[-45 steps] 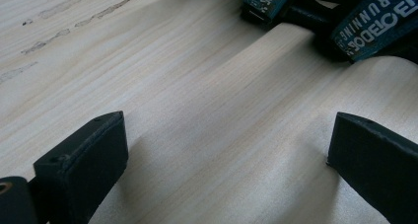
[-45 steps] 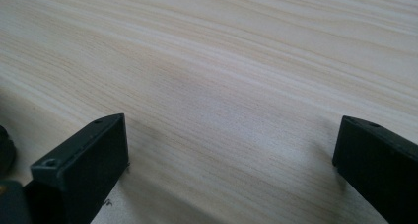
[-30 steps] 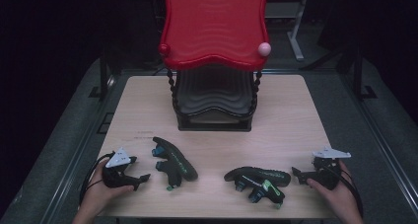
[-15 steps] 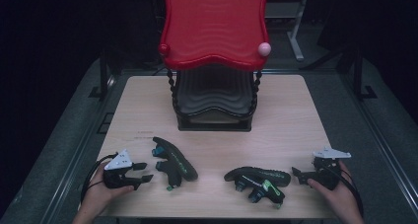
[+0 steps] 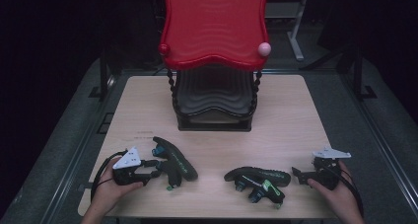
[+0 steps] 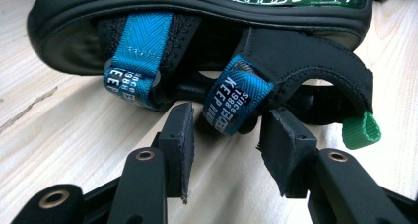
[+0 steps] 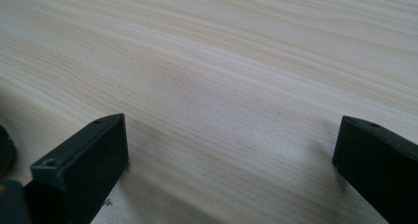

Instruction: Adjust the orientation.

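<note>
A black sandal (image 5: pixel 175 161) with blue straps lies tipped on its side at the front left of the table. My left gripper (image 5: pixel 156 168) reaches it from the left. In the left gripper view the jaws have just been closing. They stand on either side of a blue strap loop (image 6: pixel 236 98) under the sole (image 6: pixel 197 2), and a gap shows at each pad, so the left gripper (image 6: pixel 229 121) is open. A second black sandal (image 5: pixel 259 180) with green trim lies front centre-right. My right gripper (image 5: pixel 296 173) rests just right of it, wide open (image 7: pixel 231 130) over bare wood.
A shoe rack stands at the back middle of the table (image 5: pixel 296 115), with a red wavy top shelf (image 5: pixel 214 26) above black shelves (image 5: pixel 213 93). A green pull tab (image 6: pixel 362 132) hangs off the left sandal's heel strap. Dark floor surrounds the table.
My left gripper has shifted right, up to the left sandal, and its jaws have narrowed around the strap. The right gripper and both sandals have stayed put.
</note>
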